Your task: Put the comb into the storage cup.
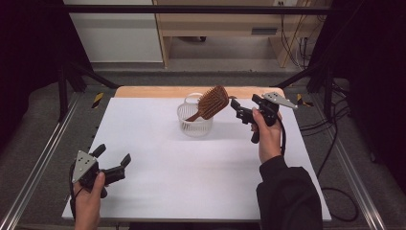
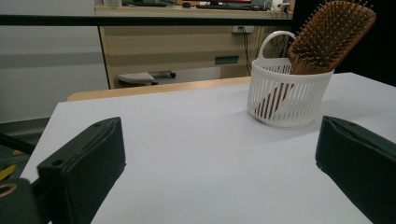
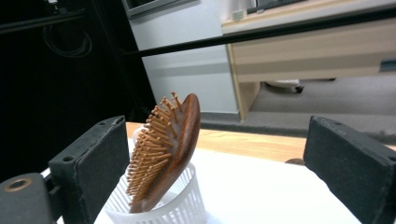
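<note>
A brown wooden hairbrush [image 1: 210, 102] stands handle-down in a small white slotted basket [image 1: 195, 125] at the back middle of the white table. Its bristled head leans out over the rim to the right. My right gripper [image 1: 241, 112] is held just right of the brush head, above the table, open with nothing between its jaws. In the right gripper view the hairbrush [image 3: 166, 149] and basket [image 3: 161, 207] sit close, near the left jaw. My left gripper [image 1: 113, 159] rests open at the front left corner. From the left gripper view the basket [image 2: 286, 95] and hairbrush [image 2: 329, 35] stand far off.
The white tabletop [image 1: 191, 177] has a wooden strip [image 1: 158, 91] along its far edge. Black frame posts [image 1: 61, 72] and metal rails [image 1: 38, 163] flank the table. Cables [image 1: 335, 158] lie on the floor at the right. A wooden desk [image 1: 225, 28] stands beyond.
</note>
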Demonstrator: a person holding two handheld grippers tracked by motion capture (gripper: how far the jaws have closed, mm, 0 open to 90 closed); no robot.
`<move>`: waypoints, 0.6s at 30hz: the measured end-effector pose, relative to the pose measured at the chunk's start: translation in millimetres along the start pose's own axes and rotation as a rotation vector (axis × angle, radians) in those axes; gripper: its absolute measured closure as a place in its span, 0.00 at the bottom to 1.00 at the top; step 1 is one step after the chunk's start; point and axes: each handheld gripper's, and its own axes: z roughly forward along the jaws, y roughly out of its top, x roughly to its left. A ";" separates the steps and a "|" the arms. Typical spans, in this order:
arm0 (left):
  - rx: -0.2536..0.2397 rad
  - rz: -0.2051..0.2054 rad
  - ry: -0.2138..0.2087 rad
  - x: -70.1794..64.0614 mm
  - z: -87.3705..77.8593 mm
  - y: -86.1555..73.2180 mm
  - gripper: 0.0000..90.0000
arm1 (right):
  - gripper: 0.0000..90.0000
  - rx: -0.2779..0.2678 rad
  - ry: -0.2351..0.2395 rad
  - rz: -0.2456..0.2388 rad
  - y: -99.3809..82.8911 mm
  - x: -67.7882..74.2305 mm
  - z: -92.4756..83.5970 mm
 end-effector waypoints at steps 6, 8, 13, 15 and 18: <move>-0.014 0.009 0.007 3.1 -3.0 1.7 0.02 | 0.05 -0.032 -0.024 -0.047 3.0 -0.6 -7.7; -0.018 0.004 0.013 4.6 -4.2 2.3 0.02 | 0.05 -0.033 -0.016 -0.056 3.7 -0.6 -10.7; -0.025 0.005 0.022 7.0 -8.7 3.3 0.02 | 0.05 -0.040 -0.009 -0.088 5.8 -1.0 -18.5; -0.027 0.003 0.028 8.6 -11.4 3.1 0.02 | 0.05 -0.043 -0.009 -0.101 6.5 -1.6 -21.4; -0.030 0.003 0.036 10.8 -14.9 2.7 0.02 | 0.04 -0.051 -0.020 -0.124 6.8 -2.0 -24.8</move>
